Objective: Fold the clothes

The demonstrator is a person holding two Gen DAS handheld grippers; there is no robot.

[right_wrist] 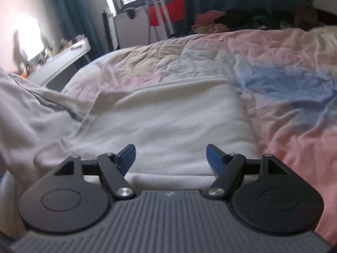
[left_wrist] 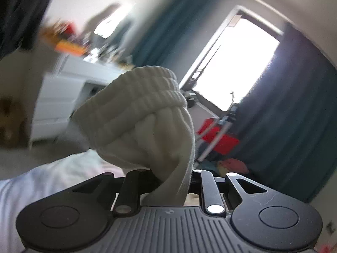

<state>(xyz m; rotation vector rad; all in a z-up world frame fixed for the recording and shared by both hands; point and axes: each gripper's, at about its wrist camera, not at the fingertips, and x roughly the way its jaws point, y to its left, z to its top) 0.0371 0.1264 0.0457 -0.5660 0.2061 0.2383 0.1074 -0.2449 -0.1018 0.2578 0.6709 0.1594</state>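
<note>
1. Right wrist view shows us the wide bed with its crumpled pastel quilt in pink, blue and cream (right_wrist: 284,67), the largest thing in sight, serving as our folding surface.

2. On that quilt lies a cream-white soft garment (right_wrist: 168,113), flattened into a broad, roughly rectangular panel with straight far and right edges. We judge this part as partly folded. Its left portion, with a dark seam line, is bunched and rises out of the picture, so work remains there.

3. Left wrist view shows us a cream ribbed knitted cuff (left_wrist: 134,113) raised in the air above the bed, with the window and teal curtains behind. We take it for a sleeve end of the same garment, though the pictures do not show the join. It has yet to be laid over the panel.

4. We see the left gripper (left_wrist: 168,184) clamped on that cuff: fabric fills the narrow gap between its arms and hides the fingertips.

5. We see the right gripper (right_wrist: 170,158) with its blue-padded fingers (right_wrist: 128,155) spread wide, holding nothing, poised over the near edge of the flat panel; contact with the cloth we cannot tell.
</note>
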